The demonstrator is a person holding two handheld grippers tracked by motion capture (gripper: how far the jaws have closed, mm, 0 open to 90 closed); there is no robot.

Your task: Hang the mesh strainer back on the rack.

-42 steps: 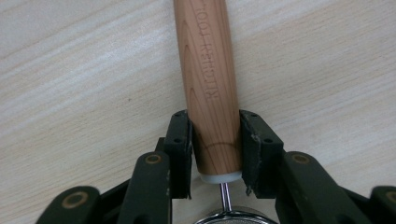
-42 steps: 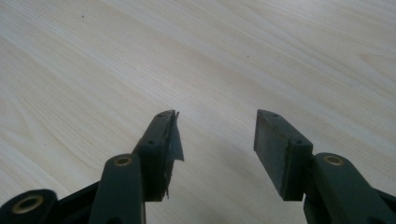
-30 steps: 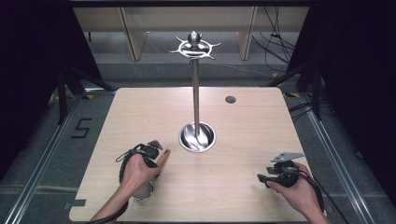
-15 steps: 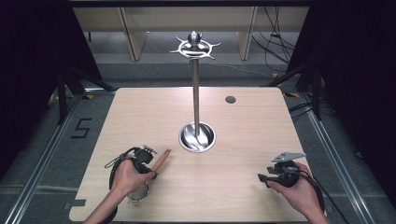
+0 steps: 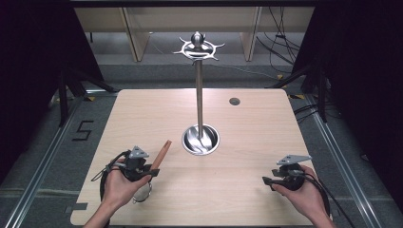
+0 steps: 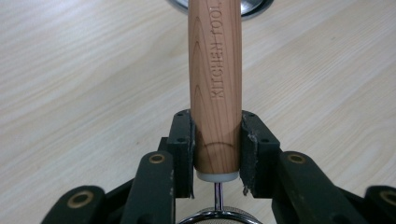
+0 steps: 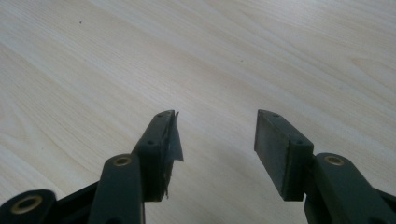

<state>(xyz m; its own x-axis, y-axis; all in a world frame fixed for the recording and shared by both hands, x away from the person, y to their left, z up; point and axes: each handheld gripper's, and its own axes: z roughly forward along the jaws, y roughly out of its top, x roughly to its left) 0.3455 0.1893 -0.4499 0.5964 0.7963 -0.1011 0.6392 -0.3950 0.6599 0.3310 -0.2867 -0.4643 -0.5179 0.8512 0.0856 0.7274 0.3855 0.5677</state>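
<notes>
My left gripper (image 5: 153,168) is shut on the wooden handle (image 5: 161,153) of a kitchen tool near the table's front left. The handle slants up and right toward the stand. In the left gripper view both pads press the handle (image 6: 215,84) near its lower end, and "KITCHEN TOOL" is engraved on it. A thin metal stem and a round wire rim (image 6: 217,215) hang below the gripper (image 6: 217,140). The rim (image 5: 142,192) also peeks out under the hand. A tall metal stand (image 5: 199,95) with a bowl base (image 5: 201,139) and hooked top rises mid-table. My right gripper (image 5: 268,180) (image 7: 215,135) rests open and holds nothing at the front right.
A small dark round hole (image 5: 234,101) lies in the light wooden table (image 5: 256,133) behind and right of the stand. Dark floor with rails surrounds the table, with a "5" mark (image 5: 83,129) on the left. Shelving stands at the back.
The left hand has drawn a little to the left and lifted, and the wooden handle now sticks out longer toward the stand's base. The right hand and gripper have not moved.
</notes>
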